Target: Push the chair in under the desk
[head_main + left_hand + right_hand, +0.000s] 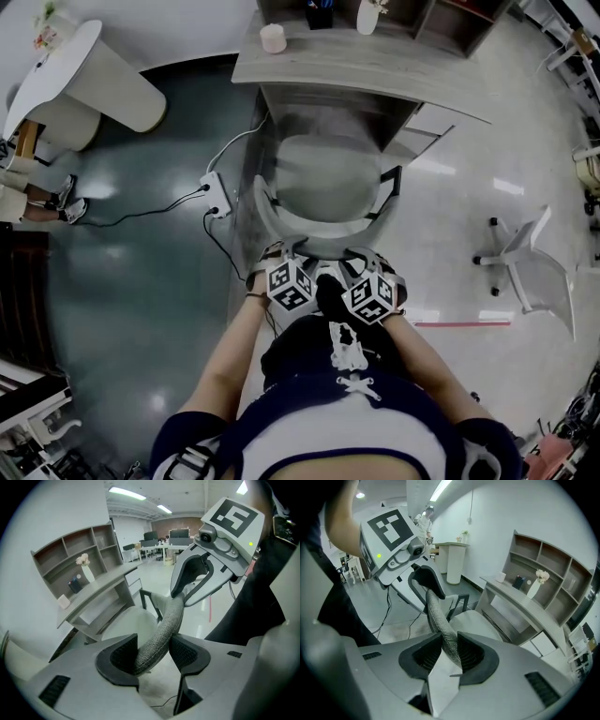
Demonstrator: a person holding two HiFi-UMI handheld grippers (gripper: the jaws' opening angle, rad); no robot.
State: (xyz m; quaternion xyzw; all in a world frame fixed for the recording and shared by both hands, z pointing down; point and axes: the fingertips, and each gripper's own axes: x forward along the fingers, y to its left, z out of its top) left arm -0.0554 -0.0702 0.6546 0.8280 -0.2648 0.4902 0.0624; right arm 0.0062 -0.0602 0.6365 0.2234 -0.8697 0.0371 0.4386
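Note:
The chair has a pale grey seat (323, 173) partly under the grey desk (319, 66), and its curved fabric backrest (309, 227) faces me. Both grippers grasp the backrest's top rim side by side. In the left gripper view the woven rim (164, 627) runs between the pads of my left gripper (154, 656), which is shut on it. In the right gripper view the same rim (438, 616) sits pinched in my right gripper (447, 656). From the head view the left gripper (279, 253) and right gripper (371, 259) are at the rim, fingertips hidden by their marker cubes.
A power strip (217, 194) with cables lies on the floor left of the chair. A second white chair (530, 258) stands at the right, a white counter (84, 75) at the far left. Shelves, a vase (368, 16) and a cup (272, 37) sit on the desk.

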